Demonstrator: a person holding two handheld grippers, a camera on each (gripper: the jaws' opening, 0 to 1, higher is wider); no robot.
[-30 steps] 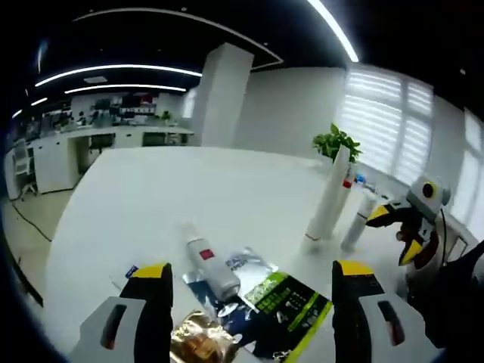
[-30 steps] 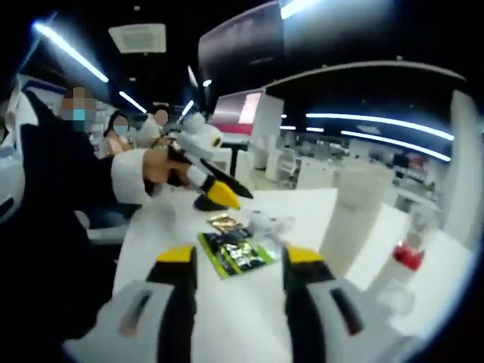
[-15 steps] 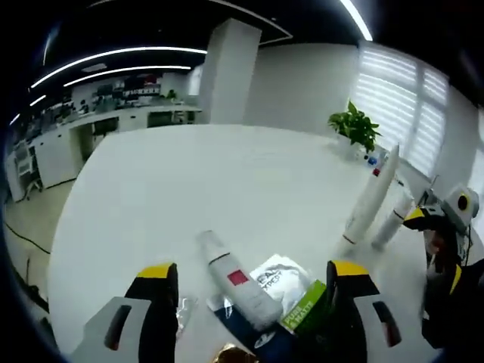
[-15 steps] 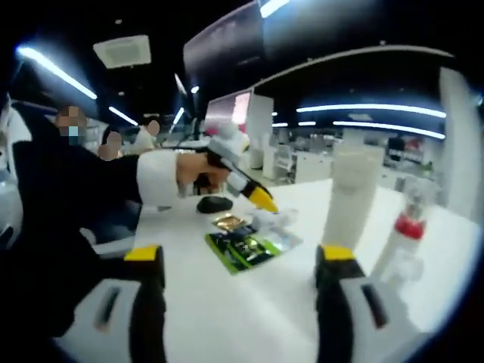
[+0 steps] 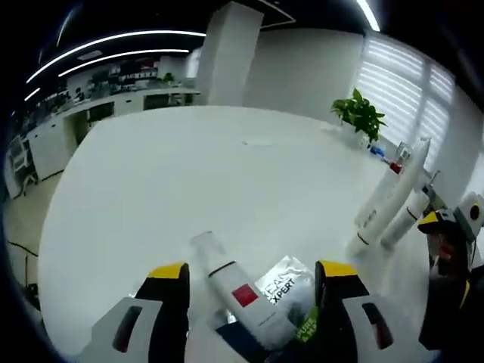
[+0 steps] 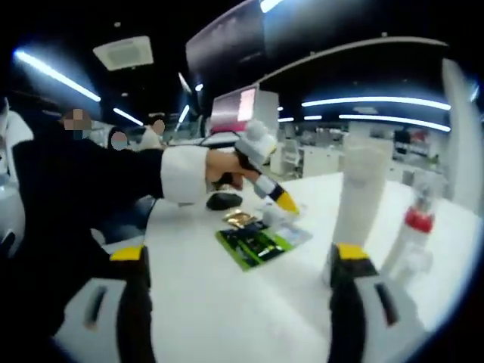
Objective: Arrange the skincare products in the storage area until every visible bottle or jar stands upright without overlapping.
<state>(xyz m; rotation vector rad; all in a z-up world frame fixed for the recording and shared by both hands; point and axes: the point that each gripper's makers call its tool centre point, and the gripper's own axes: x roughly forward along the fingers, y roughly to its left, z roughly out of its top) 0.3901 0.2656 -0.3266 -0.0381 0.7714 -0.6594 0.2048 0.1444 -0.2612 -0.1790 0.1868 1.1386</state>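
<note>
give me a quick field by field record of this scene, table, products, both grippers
surface: white table
lying product: white tube with red label, on its side between the left gripper jaws, not gripped
under it: sachets, flat, overlapping
upright products: tall white tube and smaller bottle beside it, standing
left gripper: open, jaws either side of the lying tube
right gripper: open, holding nothing, beside the tall tube
background: potted plant at the table's far edge
undone: lying tube needs standing up
</note>
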